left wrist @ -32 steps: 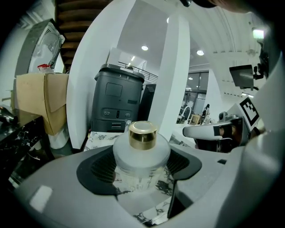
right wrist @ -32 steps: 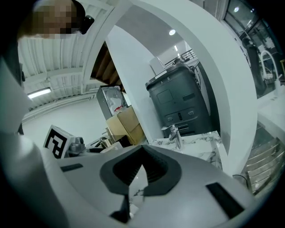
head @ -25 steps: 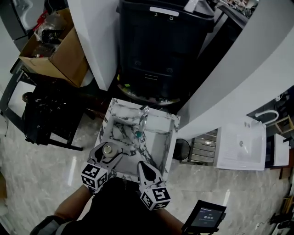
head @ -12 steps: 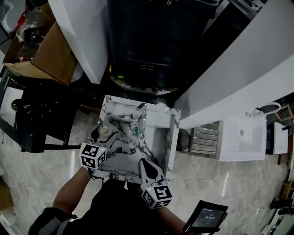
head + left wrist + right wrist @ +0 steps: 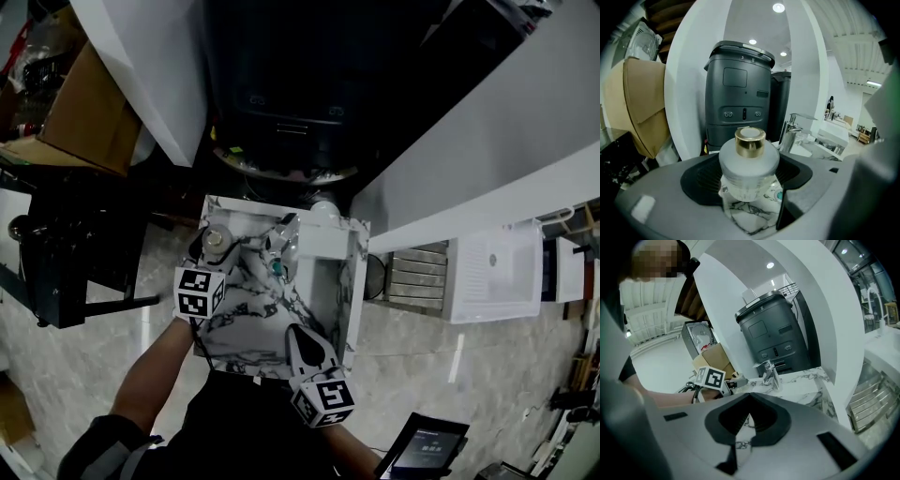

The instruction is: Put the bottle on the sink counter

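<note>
A round frosted-glass bottle (image 5: pixel 749 161) with a gold cap sits between the jaws of my left gripper (image 5: pixel 749 190), which is shut on it. In the head view the bottle (image 5: pixel 217 239) is over the far left corner of the marble sink counter (image 5: pixel 246 328), with the left gripper (image 5: pixel 214 249) just behind it. Whether the bottle rests on the marble I cannot tell. My right gripper (image 5: pixel 296 334) hovers over the counter's near edge with its jaws shut and nothing in them. In the right gripper view its tips (image 5: pixel 748 401) meet over the marble.
A chrome faucet (image 5: pixel 287 236) stands at the counter's back, right of the bottle, beside the basin (image 5: pixel 323 286). A tall black bin (image 5: pixel 281 84) stands behind the counter, with white curved panels on both sides. A cardboard box (image 5: pixel 89 112) is far left and a white sink unit (image 5: pixel 497 272) is right.
My left gripper has carried the bottle from the counter's near left edge forward to its far left corner. The right gripper has hardly moved.
</note>
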A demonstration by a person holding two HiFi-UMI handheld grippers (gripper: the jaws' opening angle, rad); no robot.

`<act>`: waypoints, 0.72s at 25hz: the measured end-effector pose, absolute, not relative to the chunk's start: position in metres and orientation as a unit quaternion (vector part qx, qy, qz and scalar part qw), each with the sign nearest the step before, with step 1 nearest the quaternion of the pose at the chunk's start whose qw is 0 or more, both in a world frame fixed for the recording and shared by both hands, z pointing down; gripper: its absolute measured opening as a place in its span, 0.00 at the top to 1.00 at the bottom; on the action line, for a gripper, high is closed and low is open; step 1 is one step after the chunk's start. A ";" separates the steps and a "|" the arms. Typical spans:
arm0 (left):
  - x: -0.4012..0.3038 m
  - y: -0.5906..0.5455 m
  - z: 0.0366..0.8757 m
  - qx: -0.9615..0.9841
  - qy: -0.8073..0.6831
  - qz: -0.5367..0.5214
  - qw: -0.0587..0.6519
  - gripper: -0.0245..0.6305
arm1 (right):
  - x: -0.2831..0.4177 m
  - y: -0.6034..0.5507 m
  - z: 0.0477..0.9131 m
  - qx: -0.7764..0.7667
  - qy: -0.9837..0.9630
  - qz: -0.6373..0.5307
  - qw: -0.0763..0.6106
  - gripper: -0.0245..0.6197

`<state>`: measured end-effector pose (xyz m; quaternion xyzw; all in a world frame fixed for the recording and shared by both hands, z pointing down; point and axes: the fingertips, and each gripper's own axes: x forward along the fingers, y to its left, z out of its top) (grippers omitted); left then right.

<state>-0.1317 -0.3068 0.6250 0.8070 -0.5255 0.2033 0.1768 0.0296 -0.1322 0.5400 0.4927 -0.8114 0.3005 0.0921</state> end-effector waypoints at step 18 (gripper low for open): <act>-0.140 -0.353 0.673 0.771 -0.547 0.261 0.195 0.45 | 0.024 -0.144 0.555 0.501 -0.795 0.328 0.101 0.97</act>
